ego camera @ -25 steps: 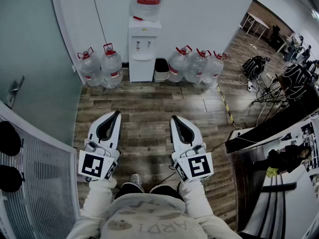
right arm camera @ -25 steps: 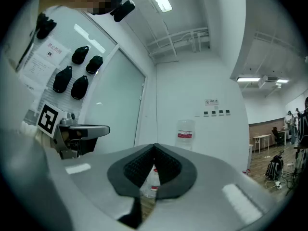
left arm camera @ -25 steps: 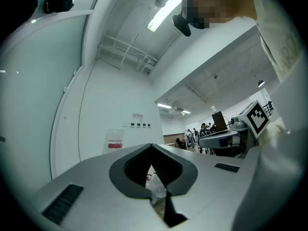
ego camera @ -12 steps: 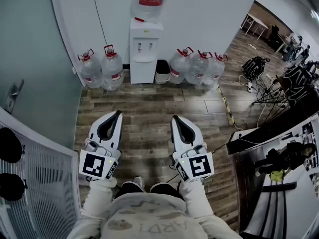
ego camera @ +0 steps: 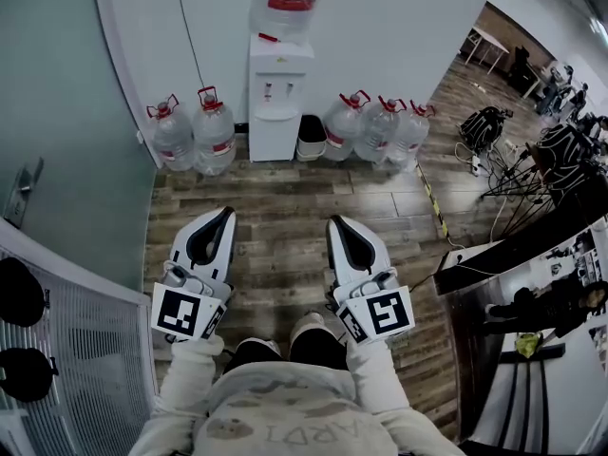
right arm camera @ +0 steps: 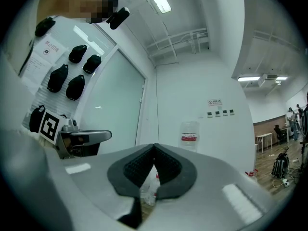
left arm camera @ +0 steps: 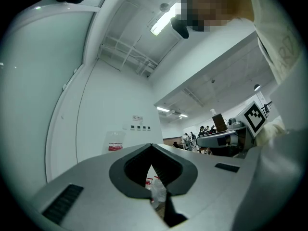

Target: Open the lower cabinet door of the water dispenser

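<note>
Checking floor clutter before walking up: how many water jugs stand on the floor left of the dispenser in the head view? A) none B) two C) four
B: two red-capped jugs stand side by side left of the water dispenser.

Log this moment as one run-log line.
stage: door not yet reached | left gripper: shut, empty | right gripper: shut, empty | water dispenser: ahead by wall | lower cabinet door: looks closed

Cream sleeves [ego camera: 186, 380] meet white left gripper [ego camera: 226, 213] and right gripper [ego camera: 334, 222] with black-padded jaws.
</note>
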